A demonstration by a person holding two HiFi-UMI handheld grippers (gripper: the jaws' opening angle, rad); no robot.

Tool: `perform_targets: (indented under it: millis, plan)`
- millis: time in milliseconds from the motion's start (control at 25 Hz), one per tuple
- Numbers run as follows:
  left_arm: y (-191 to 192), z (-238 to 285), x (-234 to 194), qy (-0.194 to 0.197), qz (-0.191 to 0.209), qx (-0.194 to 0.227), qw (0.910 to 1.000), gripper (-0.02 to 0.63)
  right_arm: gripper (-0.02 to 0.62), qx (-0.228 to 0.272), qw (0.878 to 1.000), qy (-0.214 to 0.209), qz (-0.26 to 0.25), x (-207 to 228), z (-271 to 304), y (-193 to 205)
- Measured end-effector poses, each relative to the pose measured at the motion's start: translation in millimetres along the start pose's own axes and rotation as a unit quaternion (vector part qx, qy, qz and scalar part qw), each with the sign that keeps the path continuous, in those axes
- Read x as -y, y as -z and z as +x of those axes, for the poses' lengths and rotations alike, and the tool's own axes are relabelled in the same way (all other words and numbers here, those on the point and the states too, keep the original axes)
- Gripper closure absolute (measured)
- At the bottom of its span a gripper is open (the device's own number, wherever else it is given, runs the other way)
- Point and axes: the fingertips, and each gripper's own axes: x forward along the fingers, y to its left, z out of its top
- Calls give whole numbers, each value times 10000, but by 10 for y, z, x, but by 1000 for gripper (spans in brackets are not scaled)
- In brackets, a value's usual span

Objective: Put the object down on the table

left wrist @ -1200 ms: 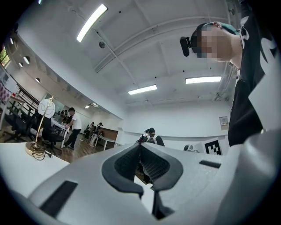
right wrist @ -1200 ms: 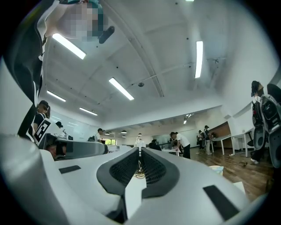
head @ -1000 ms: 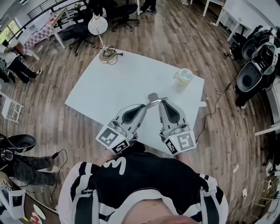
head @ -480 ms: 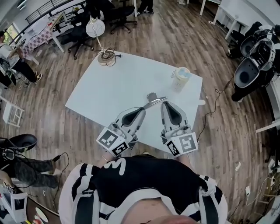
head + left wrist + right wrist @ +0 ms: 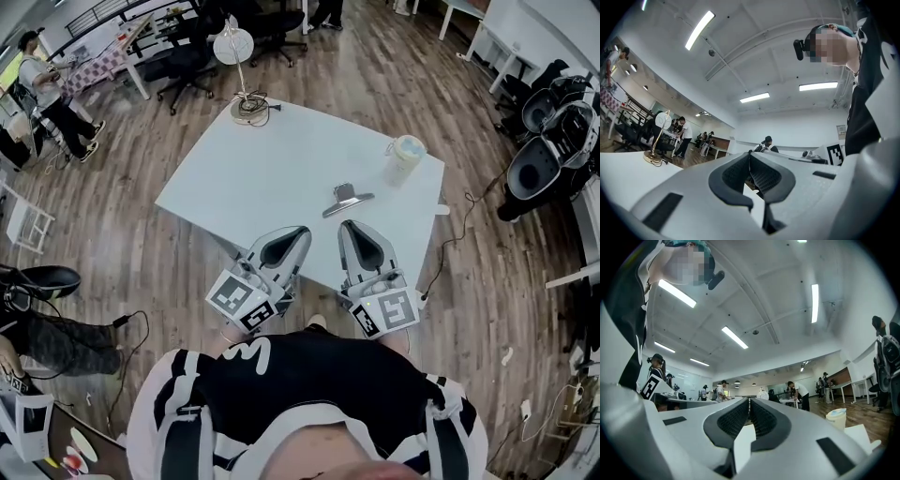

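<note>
1. Both hands hold their grippers side by side at the bench's near edge. The left gripper (image 5: 296,232) and right gripper (image 5: 348,227) are nearly level, tips toward 12 o'clock.
2. Both sets of jaws are closed on nothing.
3. The left cube (image 5: 242,300) and right cube (image 5: 386,311) show black-and-white square markers and no readable words.
4. The object (image 5: 345,200), a grey metal piece, lies free on the white bench (image 5: 253,178). It is at 12 o'clock, near the jaw tips, and its long axis runs from 8 to 2 o'clock.
</note>
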Motion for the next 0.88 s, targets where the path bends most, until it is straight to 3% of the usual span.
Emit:
perform_targets:
  millis: [320, 600, 880]
  plan:
    - [-138, -787, 369, -4, 118, 92, 9999, 597, 571, 60, 9999, -81, 19, -813, -351, -92]
    - [-113, -1545, 750, 90, -44, 56, 9999, 597, 571, -14, 9998, 50, 189, -1651, -845, -131]
    - [-83, -1927, 1086, 358, -157, -18, 9992, 597, 571, -216, 9993, 284, 87, -2042, -1213, -131]
